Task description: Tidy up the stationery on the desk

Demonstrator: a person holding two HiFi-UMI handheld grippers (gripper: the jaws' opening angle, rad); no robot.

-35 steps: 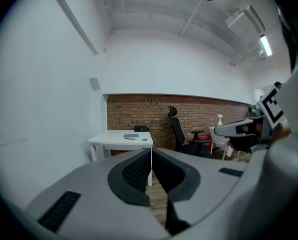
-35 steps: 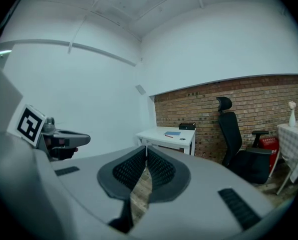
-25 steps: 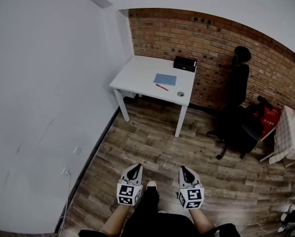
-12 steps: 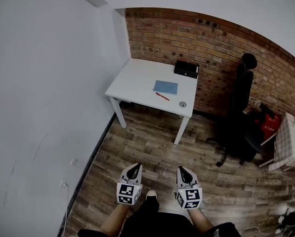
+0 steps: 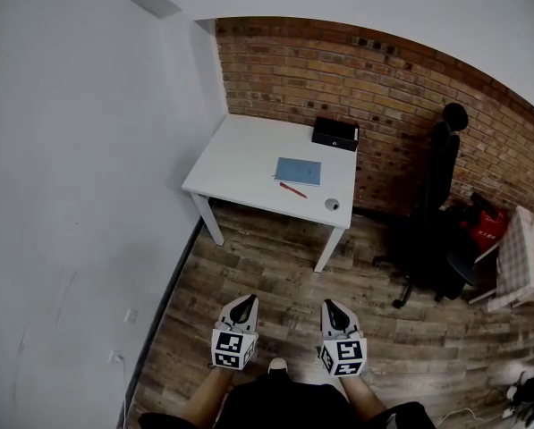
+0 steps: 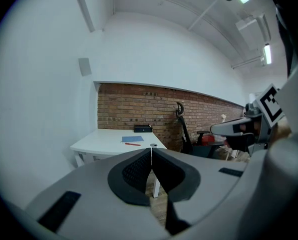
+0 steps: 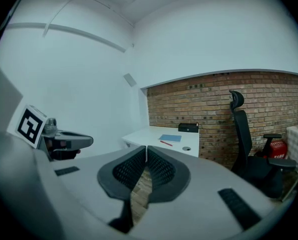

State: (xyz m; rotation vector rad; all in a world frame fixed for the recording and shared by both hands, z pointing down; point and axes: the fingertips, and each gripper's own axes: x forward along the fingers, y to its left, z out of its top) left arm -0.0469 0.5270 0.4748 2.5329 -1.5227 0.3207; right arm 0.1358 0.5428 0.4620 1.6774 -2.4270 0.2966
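Your left tongs (image 5: 243, 301) and right tongs (image 5: 331, 305) are both closed and empty. The notebook (image 5: 298, 170) and red pen (image 5: 292, 189) lie on the desk (image 5: 235, 164), well ahead of them.

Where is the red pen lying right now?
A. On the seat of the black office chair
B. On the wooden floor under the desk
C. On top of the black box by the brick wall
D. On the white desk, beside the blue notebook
D: the red pen lies on the white desk along the near edge of the blue notebook, well clear of the black box.
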